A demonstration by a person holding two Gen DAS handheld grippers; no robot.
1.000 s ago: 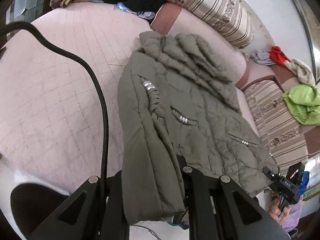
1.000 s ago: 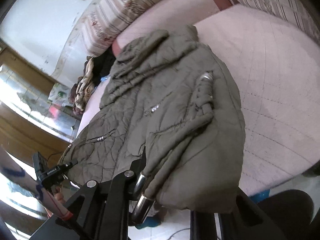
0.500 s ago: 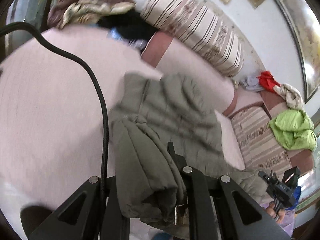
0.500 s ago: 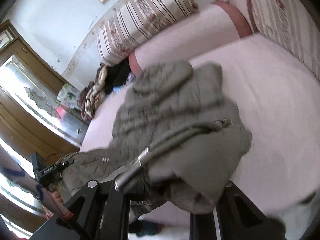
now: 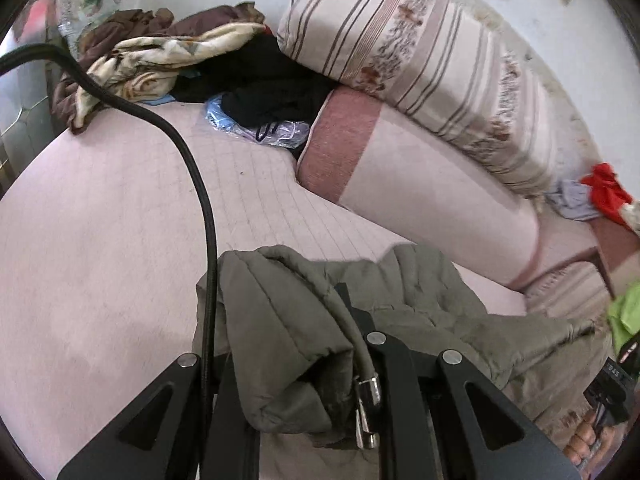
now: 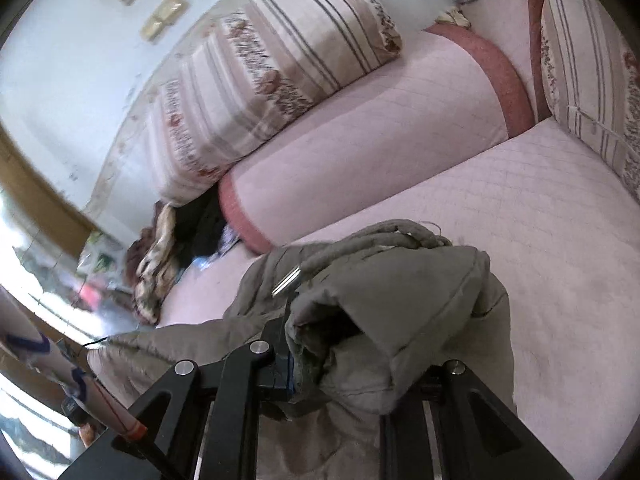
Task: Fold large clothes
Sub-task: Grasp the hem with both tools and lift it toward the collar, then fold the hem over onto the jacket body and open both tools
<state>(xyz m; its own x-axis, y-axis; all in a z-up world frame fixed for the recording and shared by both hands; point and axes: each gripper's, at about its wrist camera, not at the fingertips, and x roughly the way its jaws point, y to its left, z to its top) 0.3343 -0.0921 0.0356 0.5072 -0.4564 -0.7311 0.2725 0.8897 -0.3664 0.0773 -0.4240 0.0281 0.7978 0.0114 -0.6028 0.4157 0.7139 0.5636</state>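
Note:
An olive-green quilted jacket [image 5: 280, 320] hangs bunched between my two grippers, lifted off the pink quilted sofa seat [image 5: 100, 240]. My left gripper [image 5: 292, 360] is shut on one end of the jacket; a drawcord with metal tips [image 5: 366, 396] dangles by its right finger. My right gripper [image 6: 344, 344] is shut on the other end of the jacket [image 6: 400, 300], whose fabric drapes over the fingers. The rest of the jacket sags between the grippers. The right gripper also shows at the right edge of the left wrist view [image 5: 608, 384].
A striped bolster cushion [image 5: 420, 68] lies on the pink backrest [image 5: 420, 184]. A heap of clothes [image 5: 160, 56] sits at the sofa's far left. Red and grey garments [image 5: 592, 196] and a green one [image 5: 624, 312] lie right. A black cable [image 5: 192, 168] crosses the left view.
The jacket lay spread flat on the seat a second ago. Both grippers have since lifted it off the seat and towards the cameras, so it now hangs bunched.

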